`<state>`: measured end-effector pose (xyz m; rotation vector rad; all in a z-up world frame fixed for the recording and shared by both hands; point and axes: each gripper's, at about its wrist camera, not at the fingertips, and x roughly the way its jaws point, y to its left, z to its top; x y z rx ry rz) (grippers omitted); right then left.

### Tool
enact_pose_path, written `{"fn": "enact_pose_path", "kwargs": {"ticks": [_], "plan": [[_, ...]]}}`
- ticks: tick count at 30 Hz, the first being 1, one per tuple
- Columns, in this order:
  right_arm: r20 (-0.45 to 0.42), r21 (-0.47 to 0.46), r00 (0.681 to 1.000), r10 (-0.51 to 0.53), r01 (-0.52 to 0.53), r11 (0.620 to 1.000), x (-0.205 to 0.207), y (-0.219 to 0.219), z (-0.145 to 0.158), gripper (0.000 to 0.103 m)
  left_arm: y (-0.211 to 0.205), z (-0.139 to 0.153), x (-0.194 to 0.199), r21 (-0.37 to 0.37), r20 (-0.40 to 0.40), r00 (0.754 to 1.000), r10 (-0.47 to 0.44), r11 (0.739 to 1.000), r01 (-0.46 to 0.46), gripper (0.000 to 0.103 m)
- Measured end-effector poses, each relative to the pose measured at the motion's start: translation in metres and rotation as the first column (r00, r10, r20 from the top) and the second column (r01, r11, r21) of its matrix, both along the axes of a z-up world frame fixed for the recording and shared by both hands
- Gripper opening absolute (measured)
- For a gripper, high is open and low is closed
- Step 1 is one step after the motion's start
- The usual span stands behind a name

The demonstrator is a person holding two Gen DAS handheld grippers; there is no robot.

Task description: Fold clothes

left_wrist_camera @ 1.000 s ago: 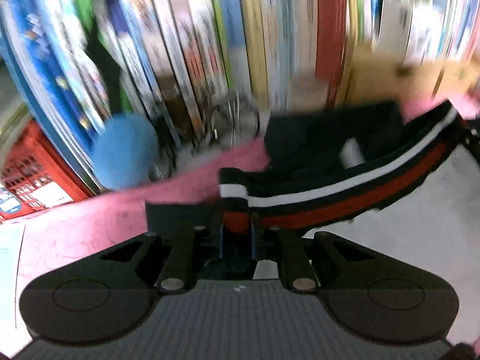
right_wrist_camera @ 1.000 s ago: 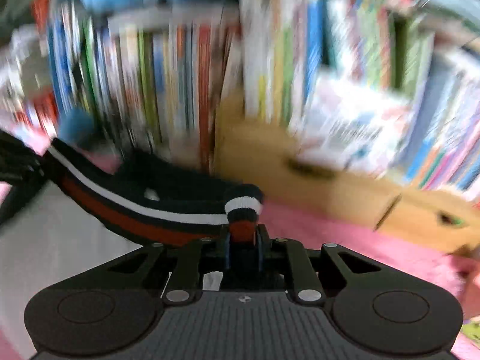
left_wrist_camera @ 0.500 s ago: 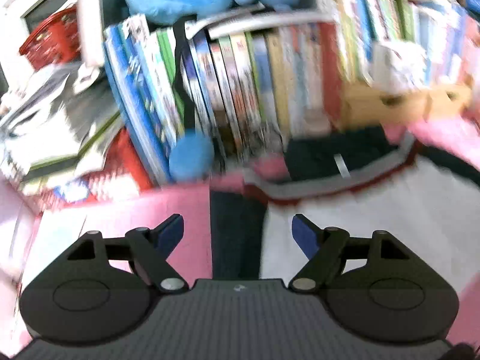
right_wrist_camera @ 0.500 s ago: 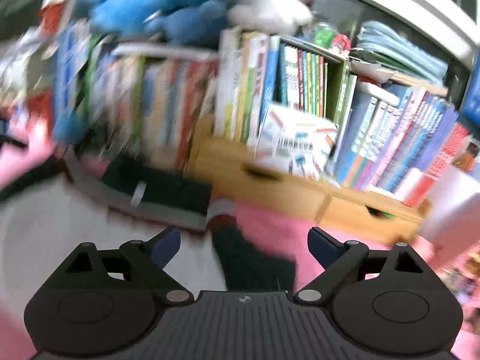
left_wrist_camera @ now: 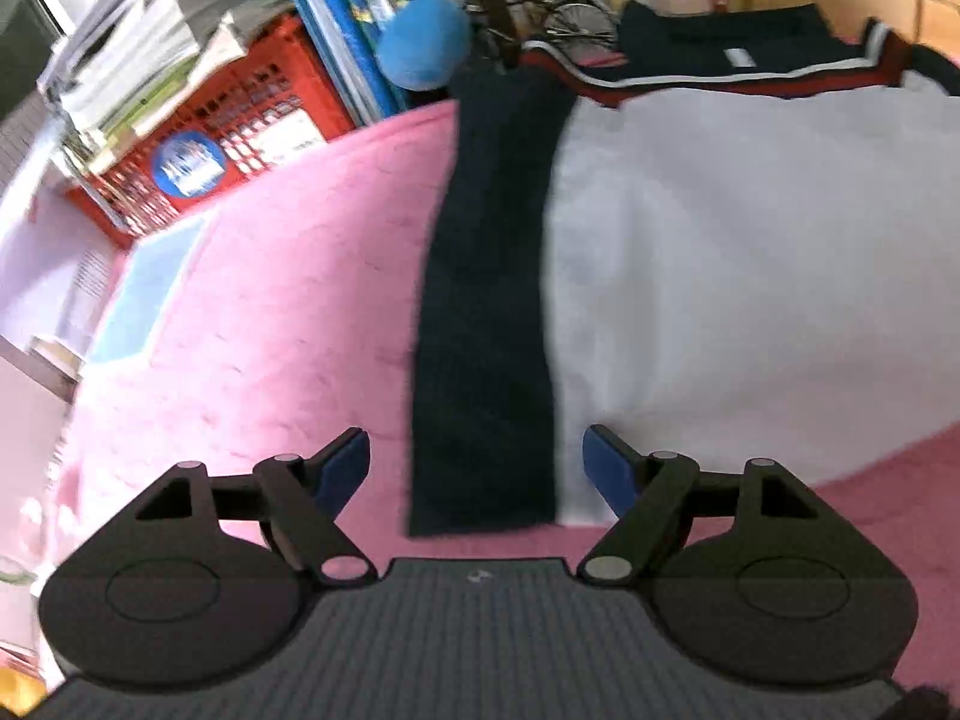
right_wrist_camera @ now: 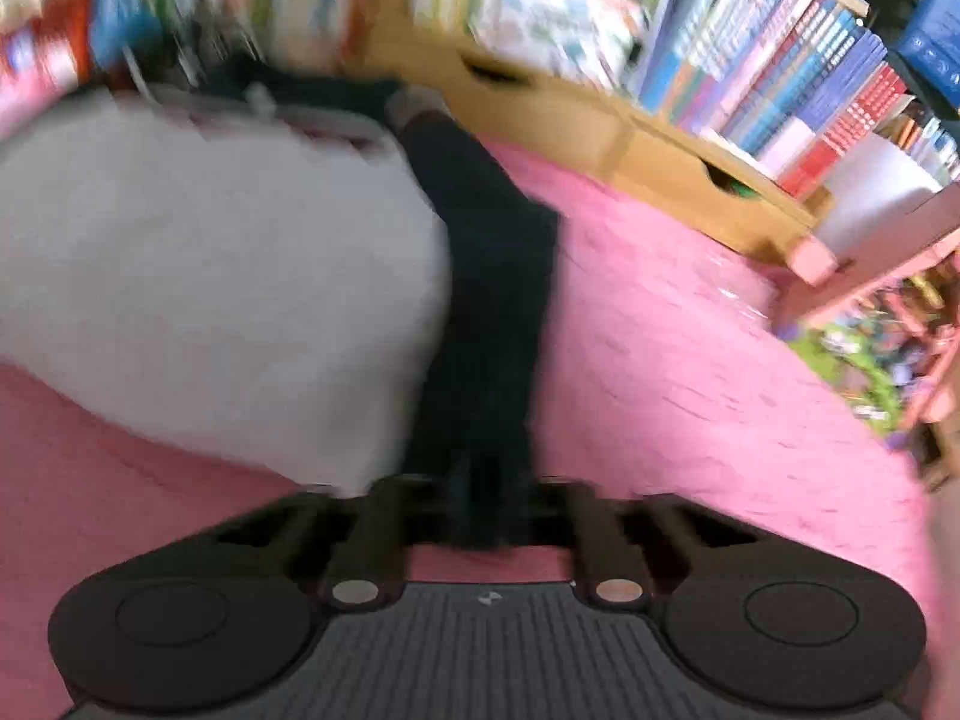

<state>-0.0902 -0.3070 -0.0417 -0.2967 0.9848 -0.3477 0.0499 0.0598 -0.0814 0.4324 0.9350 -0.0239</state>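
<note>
You let go of the striped collar; the top [left_wrist_camera: 750,276] now lies flat on the pink blanket [left_wrist_camera: 270,312]. L gripper [left_wrist_camera: 477,468] jaws wide, empty; R gripper [right_wrist_camera: 480,516] jaws just snapped closed, prob. on dark sleeve [right_wrist_camera: 492,300] end.

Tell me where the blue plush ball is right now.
In the left wrist view, the blue plush ball sits at the top centre, on the far edge of the pink surface, against the books and right of the red crate.

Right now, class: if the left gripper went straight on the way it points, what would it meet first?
Most likely the dark sleeve lying flat on the pink blanket, just ahead of the open left gripper; depth is hard to judge.
</note>
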Motion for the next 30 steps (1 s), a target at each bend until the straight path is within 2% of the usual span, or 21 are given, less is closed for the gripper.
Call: {"fn": "enact_pose_path", "kwargs": {"ticks": [2,4,6,7,8,9,10,12,13,16,19,21,22,23,24,25,27,30], "plan": [[-0.071,-0.117,0.996,-0.05,0.041,0.992,-0.007,-0.028,-0.009,0.01,0.005,0.002,0.002,0.039,0.01,1.0,-0.01,0.999,0.01,0.08],[-0.072,-0.203,0.997,-0.03,0.015,0.979,-0.019,-0.036,-0.001,0.011,0.004,0.009,-0.004,0.121,0.036,0.999,-0.04,0.992,0.036,0.065],[-0.046,-0.249,0.992,0.121,-0.129,0.96,-0.036,-0.019,0.013,0.021,0.001,0.021,-0.017,0.118,0.055,0.99,-0.13,0.985,0.123,0.065],[-0.052,-0.28,0.971,0.233,-0.239,0.93,-0.044,-0.003,0.014,0.027,-0.003,0.027,-0.026,0.108,0.059,0.981,-0.185,0.978,0.178,0.065],[-0.066,-0.311,0.935,0.349,-0.352,0.883,-0.051,0.015,0.015,0.039,-0.009,0.031,-0.035,0.105,0.059,0.967,-0.248,0.965,0.241,0.065],[-0.086,-0.332,0.895,0.438,-0.44,0.835,-0.054,0.029,0.009,0.048,-0.018,0.033,-0.044,0.116,0.059,0.95,-0.305,0.948,0.297,0.065],[-0.11,-0.349,0.849,0.516,-0.519,0.78,-0.056,0.043,0.002,0.049,-0.027,0.033,-0.052,0.135,0.059,0.933,-0.356,0.929,0.346,0.065],[-0.16,-0.375,0.737,0.657,-0.661,0.65,-0.061,0.071,-0.012,0.049,-0.048,0.03,-0.069,0.153,0.056,0.882,-0.468,0.877,0.455,0.066],[-0.176,-0.39,0.717,0.675,-0.68,0.621,-0.058,0.076,-0.019,0.049,-0.059,0.028,-0.075,0.158,0.056,0.854,-0.518,0.849,0.505,0.067],[-0.219,-0.436,0.686,0.694,-0.705,0.559,-0.047,0.083,-0.04,0.047,-0.089,0.017,-0.09,0.171,0.056,0.765,-0.642,0.761,0.626,0.068],[-0.239,-0.437,0.678,0.695,-0.714,0.547,-0.038,0.078,-0.041,0.047,-0.117,0.004,-0.093,0.176,0.063,0.687,-0.724,0.686,0.706,0.068],[-0.249,-0.422,0.674,0.696,-0.722,0.548,-0.035,0.073,-0.037,0.039,-0.133,-0.003,-0.089,0.172,0.06,0.658,-0.75,0.658,0.733,0.068],[-0.253,-0.408,0.672,0.696,-0.726,0.554,-0.035,0.07,-0.036,0.035,-0.14,-0.007,-0.086,0.163,0.057,0.652,-0.756,0.652,0.741,0.068],[-0.257,-0.392,0.672,0.695,-0.73,0.56,-0.035,0.068,-0.034,0.021,-0.145,-0.01,-0.081,0.15,0.051,0.652,-0.757,0.651,0.744,0.068],[-0.255,-0.377,0.675,0.692,-0.729,0.572,-0.035,0.066,-0.032,0.011,-0.149,-0.013,-0.075,0.134,0.04,0.657,-0.753,0.656,0.743,0.061],[-0.25,-0.372,0.679,0.69,-0.726,0.579,-0.034,0.065,-0.03,0.01,-0.15,-0.017,-0.069,0.112,0.02,0.668,-0.744,0.665,0.738,0.056],[-0.257,-0.385,0.67,0.697,-0.732,0.562,-0.037,0.064,-0.027,0.007,-0.145,-0.021,-0.056,0.043,-0.003,0.685,-0.728,0.685,0.728,0.055],[-0.305,-0.387,0.676,0.671,-0.732,0.561,-0.041,0.045,-0.03,0.007,-0.133,-0.019,-0.051,-0.01,-0.03,0.694,-0.719,0.695,0.719,0.055]]}}
